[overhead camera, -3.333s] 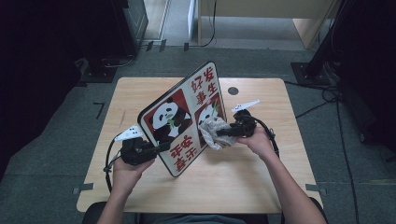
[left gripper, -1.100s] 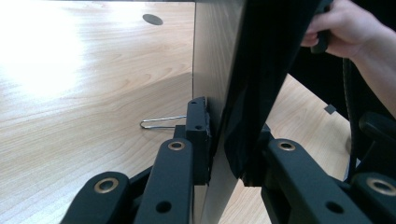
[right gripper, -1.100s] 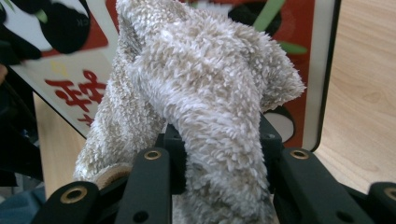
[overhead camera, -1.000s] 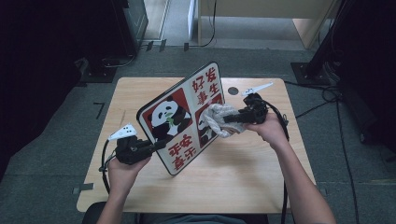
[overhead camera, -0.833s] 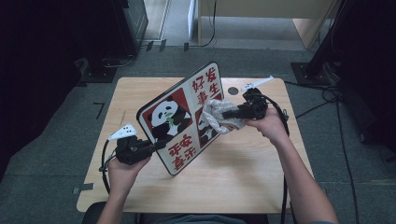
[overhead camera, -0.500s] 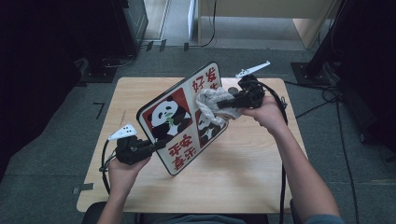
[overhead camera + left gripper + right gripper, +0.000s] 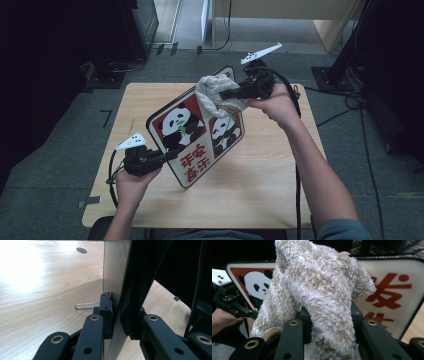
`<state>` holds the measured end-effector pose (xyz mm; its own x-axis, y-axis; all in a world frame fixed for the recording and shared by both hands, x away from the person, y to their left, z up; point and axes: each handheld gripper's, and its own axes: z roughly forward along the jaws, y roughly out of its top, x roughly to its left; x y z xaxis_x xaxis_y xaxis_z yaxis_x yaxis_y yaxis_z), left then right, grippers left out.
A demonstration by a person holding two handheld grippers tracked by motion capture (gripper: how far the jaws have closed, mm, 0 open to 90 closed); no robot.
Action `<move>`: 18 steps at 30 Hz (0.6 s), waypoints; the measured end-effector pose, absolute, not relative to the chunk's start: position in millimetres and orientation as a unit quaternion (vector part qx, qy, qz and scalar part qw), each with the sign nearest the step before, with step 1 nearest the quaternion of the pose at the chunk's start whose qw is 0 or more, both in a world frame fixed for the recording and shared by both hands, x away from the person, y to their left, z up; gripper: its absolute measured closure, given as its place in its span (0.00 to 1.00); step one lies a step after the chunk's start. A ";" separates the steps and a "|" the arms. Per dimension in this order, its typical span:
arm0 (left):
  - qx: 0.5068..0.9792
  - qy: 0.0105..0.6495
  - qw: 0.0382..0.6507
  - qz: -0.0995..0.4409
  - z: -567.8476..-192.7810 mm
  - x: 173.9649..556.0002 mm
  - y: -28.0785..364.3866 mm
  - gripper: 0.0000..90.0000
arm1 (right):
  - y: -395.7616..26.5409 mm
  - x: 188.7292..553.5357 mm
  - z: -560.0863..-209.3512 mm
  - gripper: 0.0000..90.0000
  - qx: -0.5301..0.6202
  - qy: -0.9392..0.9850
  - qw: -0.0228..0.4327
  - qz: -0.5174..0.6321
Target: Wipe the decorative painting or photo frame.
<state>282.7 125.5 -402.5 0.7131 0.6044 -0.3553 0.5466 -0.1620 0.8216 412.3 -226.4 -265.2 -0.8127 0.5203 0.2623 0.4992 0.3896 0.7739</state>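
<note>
A: Above the wooden table point(image 7: 260, 195), what's happening?

B: The left gripper point(image 7: 167, 155) pinches the lower edge of a panda sign point(image 7: 197, 132), propped upright and tilted. The right gripper point(image 7: 226, 94) is clamped on a fluffy cloth point(image 7: 214, 92) at the sign's top corner.

A: How to wipe well?

B: Probably keep the left clamp firm, press the cloth flat, and sweep evenly so the sign doesn't twist.

You get an evenly lit wooden table point(image 7: 260, 185) from above, while the floor at both edges falls into near black. In your left gripper view, overhead glare burns the tabletop point(image 7: 27, 270) white at upper left, and the sign's back face point(image 7: 150, 277) sits in deep shadow. In your right gripper view, the fluffy cloth point(image 7: 319, 290) is sharp, the jaws slightly soft.
</note>
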 end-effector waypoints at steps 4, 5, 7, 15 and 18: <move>0.761 0.378 0.528 0.022 -402.9 283.1 126.0 0.87 | -220.7 415.4 -269.2 0.75 0.306 0.837 0.010 0.454; 0.760 0.378 0.528 0.023 -403.1 283.1 126.0 0.87 | -220.4 415.5 -270.3 0.75 0.307 0.836 0.009 0.454; 0.760 0.377 0.528 0.023 -403.0 283.0 126.0 0.87 | -220.6 415.7 -273.5 0.75 0.307 0.835 0.008 0.457; 0.764 0.372 0.526 0.024 -402.7 282.8 125.7 0.87 | -219.5 414.2 -284.0 0.75 0.309 0.837 0.005 0.451; 0.765 0.371 0.526 0.024 -402.6 282.6 125.2 0.86 | -219.2 413.7 -287.5 0.75 0.309 0.838 0.003 0.449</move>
